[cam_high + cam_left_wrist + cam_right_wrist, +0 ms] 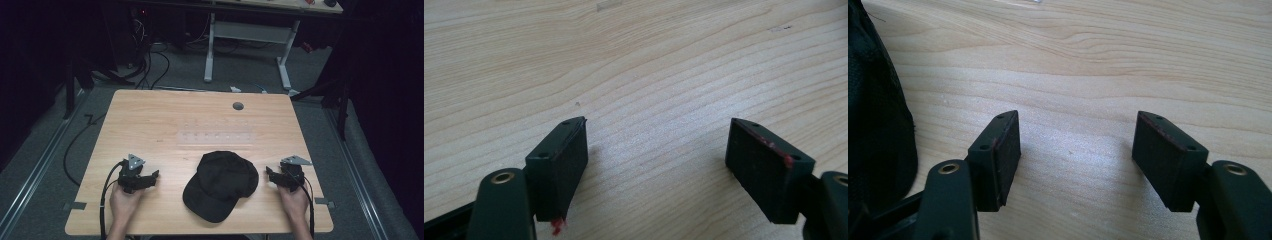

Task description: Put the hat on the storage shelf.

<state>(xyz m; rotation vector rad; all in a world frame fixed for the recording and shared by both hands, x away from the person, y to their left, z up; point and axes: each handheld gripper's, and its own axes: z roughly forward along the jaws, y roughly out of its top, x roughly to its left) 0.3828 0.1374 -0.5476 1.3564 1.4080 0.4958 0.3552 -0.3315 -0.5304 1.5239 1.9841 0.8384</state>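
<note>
Worktop [150,120] evenly lit from above, surroundings dark; soft shadows, mild glare patch mid-worktop; close views sharp.

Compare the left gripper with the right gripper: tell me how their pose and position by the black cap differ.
The left gripper rests apart from the black cap, with bare table between them; the right gripper sits close beside the cap's edge. The left gripper's grey plate tilts up toward the camera, while the right gripper's plate lies flatter. Both point inward toward the cap, jaws open with nothing between them.
</note>
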